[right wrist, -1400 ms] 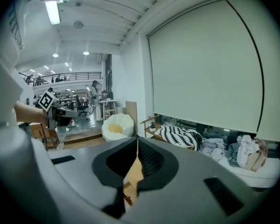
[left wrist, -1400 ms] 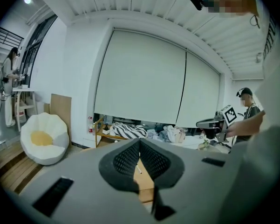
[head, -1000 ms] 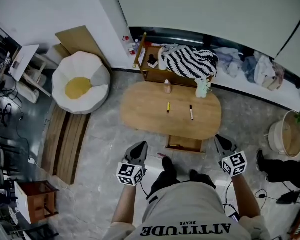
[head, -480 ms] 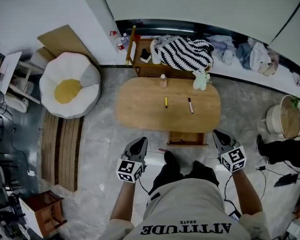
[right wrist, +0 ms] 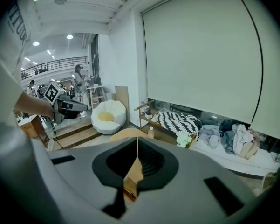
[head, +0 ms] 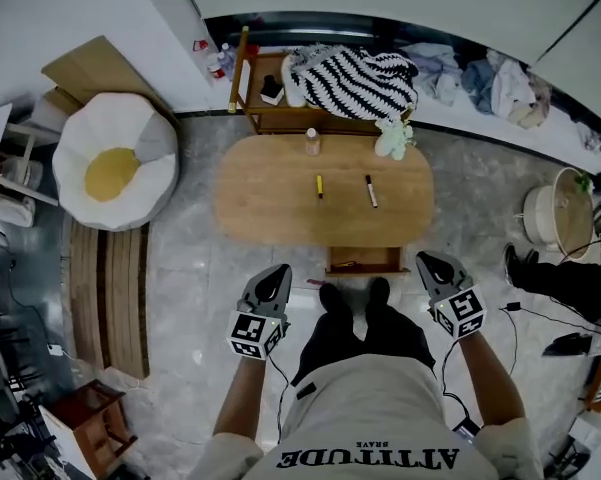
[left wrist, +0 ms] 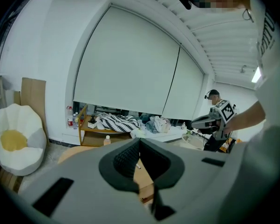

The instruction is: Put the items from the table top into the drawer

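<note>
Both my jaws are clenched on nothing, left gripper (head: 272, 276) and right gripper (head: 428, 266) flanking the part-open drawer (head: 365, 262). Ahead on the table (head: 265, 213) the yellow pen (head: 319, 186) and dark pen (head: 371, 191) lie lengthwise away from me, the dark one nearer my right.

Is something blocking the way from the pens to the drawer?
Nothing visible does. The yellow pen and the dark pen lie on bare table, and the open drawer sticks out just beneath the near edge.
</note>
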The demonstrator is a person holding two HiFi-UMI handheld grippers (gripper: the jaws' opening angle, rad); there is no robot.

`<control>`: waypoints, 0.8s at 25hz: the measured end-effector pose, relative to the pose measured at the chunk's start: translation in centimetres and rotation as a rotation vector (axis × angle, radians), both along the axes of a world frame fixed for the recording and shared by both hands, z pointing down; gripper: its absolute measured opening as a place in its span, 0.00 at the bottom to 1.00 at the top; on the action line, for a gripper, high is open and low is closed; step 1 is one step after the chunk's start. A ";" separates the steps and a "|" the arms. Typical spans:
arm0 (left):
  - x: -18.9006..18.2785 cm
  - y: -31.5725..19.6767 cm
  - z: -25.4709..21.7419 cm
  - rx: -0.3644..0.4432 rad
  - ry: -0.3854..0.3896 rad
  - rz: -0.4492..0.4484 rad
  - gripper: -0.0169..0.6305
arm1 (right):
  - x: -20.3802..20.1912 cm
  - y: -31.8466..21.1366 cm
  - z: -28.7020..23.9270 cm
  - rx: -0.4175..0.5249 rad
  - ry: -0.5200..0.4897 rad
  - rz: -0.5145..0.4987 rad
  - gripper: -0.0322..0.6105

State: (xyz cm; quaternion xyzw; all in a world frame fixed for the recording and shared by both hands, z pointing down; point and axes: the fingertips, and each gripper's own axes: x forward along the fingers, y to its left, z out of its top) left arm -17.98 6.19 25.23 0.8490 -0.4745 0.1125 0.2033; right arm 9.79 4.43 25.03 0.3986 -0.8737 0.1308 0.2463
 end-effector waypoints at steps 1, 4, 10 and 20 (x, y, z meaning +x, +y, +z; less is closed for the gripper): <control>0.1 -0.2 0.3 -0.001 0.002 -0.002 0.06 | 0.0 -0.1 0.3 -0.006 0.004 -0.003 0.08; 0.7 -0.7 1.0 -0.002 0.007 -0.006 0.06 | 0.0 -0.7 1.2 -0.020 0.011 -0.017 0.08; 2.5 -1.5 2.5 -0.022 0.005 -0.038 0.06 | 1.1 -2.4 3.2 -0.056 0.018 -0.043 0.08; 4.7 -3.7 7.2 -0.065 -0.014 -0.103 0.06 | 2.2 -5.9 8.9 -0.141 0.021 -0.110 0.08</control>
